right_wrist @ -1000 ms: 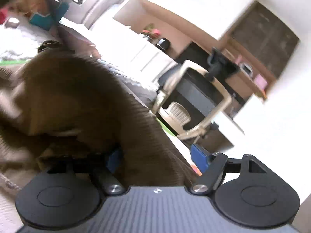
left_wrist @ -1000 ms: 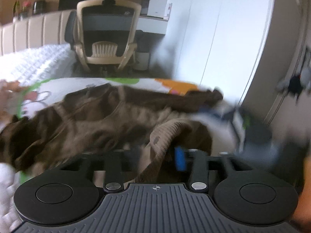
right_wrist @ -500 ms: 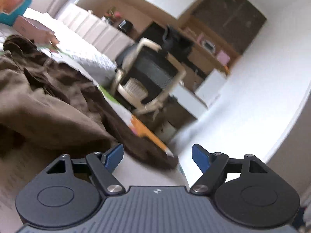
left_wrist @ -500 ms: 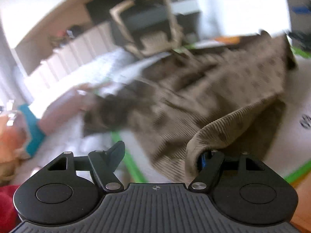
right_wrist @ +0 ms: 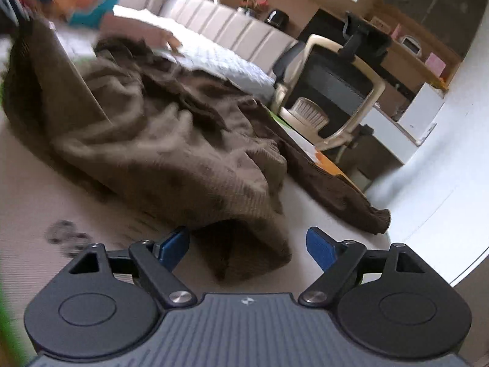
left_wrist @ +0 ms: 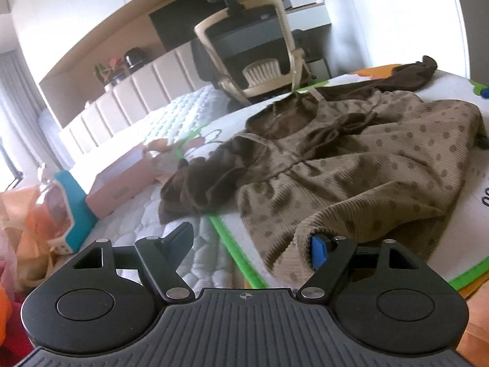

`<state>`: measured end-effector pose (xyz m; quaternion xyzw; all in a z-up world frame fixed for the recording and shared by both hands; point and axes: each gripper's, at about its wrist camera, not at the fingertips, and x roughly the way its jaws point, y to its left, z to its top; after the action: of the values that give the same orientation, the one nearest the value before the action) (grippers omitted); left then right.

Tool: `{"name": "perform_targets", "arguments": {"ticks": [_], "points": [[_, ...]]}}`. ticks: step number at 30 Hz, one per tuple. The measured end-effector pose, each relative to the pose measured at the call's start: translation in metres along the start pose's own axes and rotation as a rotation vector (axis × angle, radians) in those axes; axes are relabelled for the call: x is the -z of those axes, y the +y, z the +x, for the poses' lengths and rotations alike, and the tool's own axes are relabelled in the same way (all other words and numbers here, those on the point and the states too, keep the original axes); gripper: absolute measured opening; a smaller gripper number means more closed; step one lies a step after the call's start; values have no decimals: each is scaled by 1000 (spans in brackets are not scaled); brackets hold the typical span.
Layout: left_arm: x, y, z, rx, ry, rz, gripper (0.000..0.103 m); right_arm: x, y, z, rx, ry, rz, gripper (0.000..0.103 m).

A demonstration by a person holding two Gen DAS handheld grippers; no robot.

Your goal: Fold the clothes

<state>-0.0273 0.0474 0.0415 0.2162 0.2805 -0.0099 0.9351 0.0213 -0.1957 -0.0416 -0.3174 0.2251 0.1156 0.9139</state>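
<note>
White play mat with a green border carries the work on your bed. Your left gripper is spread wide at the mat's near edge, the dotted brown dress hem draped over its right finger, nothing clamped. Your right gripper gapes empty just short of the dress. Farther off, the dark sleeves reach the mat's far corner; an office chair stands beyond.

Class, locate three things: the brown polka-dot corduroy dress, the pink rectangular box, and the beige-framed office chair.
brown polka-dot corduroy dress (left_wrist: 366,165): left wrist view, on the spotted skirt panel.
pink rectangular box (left_wrist: 122,188): left wrist view, on its long side wall.
beige-framed office chair (right_wrist: 333,88): right wrist view, on the dark backrest.
</note>
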Motion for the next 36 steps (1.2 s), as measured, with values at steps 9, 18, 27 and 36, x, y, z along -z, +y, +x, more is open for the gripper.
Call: {"name": "perform_targets", "arguments": {"ticks": [9, 18, 27, 36], "points": [[0, 13, -10, -31, -9, -11, 86, 3, -81, -48, 362, -49, 60, 84], [2, 8, -15, 9, -6, 13, 88, 27, -53, -60, 111, -17, 70, 85], [2, 21, -15, -34, -4, -33, 89, 3, 13, -21, -63, -27, -74, 85], [3, 26, -17, -46, -6, -48, 90, -30, 55, -13, -12, -141, -168, 85]]}}
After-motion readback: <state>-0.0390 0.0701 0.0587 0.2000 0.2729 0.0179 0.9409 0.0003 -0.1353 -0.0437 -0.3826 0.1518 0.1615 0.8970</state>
